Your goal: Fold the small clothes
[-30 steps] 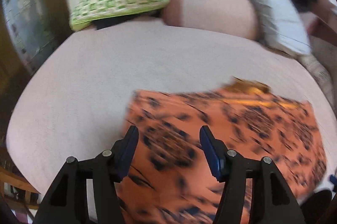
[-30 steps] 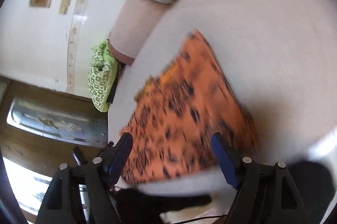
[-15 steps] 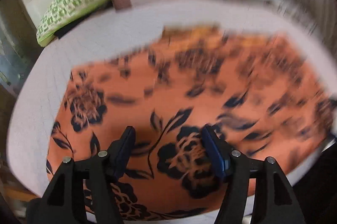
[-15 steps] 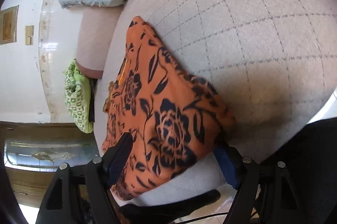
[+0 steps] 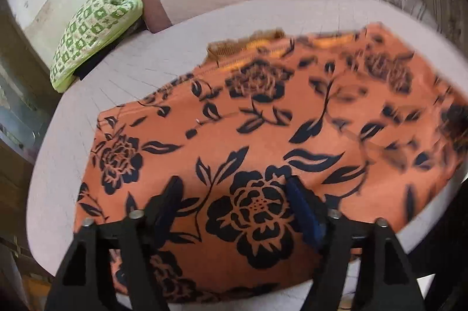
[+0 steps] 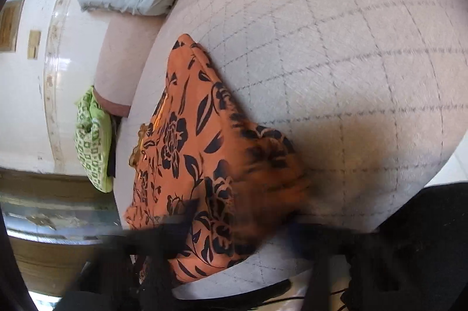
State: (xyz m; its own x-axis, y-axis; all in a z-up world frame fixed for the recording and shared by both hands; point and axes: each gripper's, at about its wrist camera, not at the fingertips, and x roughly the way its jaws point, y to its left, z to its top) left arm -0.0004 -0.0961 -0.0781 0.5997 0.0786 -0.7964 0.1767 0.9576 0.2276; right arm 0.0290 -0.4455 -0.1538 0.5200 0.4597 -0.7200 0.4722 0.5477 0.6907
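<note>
Left hand-held gripper [image 5: 234, 191] hangs released over the orange floral garment [image 5: 263, 135] (right hand-held gripper [image 6: 242, 226]: blurred, can't tell).

The orange floral garment [image 5: 263, 141] was thin, matt cloth. Beneath the gripper, the quilted bedspread [image 6: 336, 47] was matt, stitched fabric.
</note>
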